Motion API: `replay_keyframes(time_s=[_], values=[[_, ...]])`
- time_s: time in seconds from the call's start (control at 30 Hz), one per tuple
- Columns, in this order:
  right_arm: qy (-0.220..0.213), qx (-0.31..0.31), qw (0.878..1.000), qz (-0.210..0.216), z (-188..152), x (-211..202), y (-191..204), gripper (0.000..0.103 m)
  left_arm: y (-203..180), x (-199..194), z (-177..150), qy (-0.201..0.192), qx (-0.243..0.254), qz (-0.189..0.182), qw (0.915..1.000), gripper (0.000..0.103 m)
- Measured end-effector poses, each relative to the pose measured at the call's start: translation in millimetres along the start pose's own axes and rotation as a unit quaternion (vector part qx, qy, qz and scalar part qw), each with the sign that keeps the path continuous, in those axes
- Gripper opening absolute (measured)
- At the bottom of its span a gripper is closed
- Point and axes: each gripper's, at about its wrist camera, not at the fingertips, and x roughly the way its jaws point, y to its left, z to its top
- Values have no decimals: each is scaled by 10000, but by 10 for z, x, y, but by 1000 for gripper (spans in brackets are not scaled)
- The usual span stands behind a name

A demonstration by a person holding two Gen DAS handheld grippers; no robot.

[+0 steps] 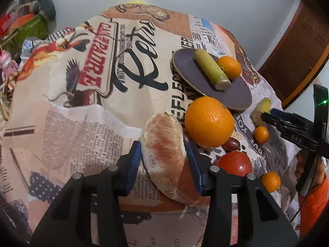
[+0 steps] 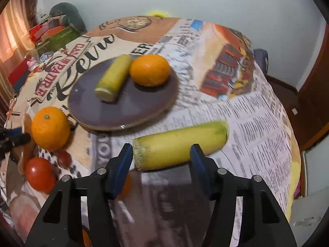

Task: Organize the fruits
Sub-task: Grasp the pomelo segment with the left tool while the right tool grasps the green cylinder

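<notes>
Left gripper (image 1: 163, 162) low over the table (image 1: 86, 123), jaws clamped on a peeled pomelo wedge (image 1: 164, 156), blue pads pressed to both its flanks. Wedge tilted, its lower end down near the patterned cloth. Just right of the wedge, a large orange (image 1: 209, 121), touching or almost touching it; cannot tell which. Behind the orange, a dark round plate (image 1: 236, 94) with a yellow-green cane piece (image 1: 211, 69) and a second orange (image 1: 229, 66) resting on it, the two touching.

Near-right corner crowded: red tomato (image 1: 235, 162), a dark red date-like fruit (image 1: 232, 144) between tomato and large orange, two small mandarins (image 1: 261, 134) (image 1: 271, 181) near the table edge. Left of the wedge, broad bare cloth, well clear up to the clutter at the far left edge.

Right gripper (image 2: 161, 156) angled down at a second cane piece (image 2: 181, 146) lying crosswise on the cloth. Jaws parted around it, left pad at the cut end, right pad against the near side; firm pinch not certain from the blurred view, a gap showing at the left pad. Same gripper seen from the left wrist view (image 1: 265, 116) at the cane's end. Plate (image 2: 98, 113) just beyond this cane piece, apart from it. Open cloth right of the cane, running to the curved table edge. Large orange (image 2: 50, 128) and tomato (image 2: 40, 174) at left, near the other gripper's tip.
</notes>
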Motion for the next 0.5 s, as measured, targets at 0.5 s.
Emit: replay_keyframes(time_s=[0.5], values=[[-252,657,9973,-189,108,-127,-366,58,-218,-321,157,-627,335,169,9973,43]])
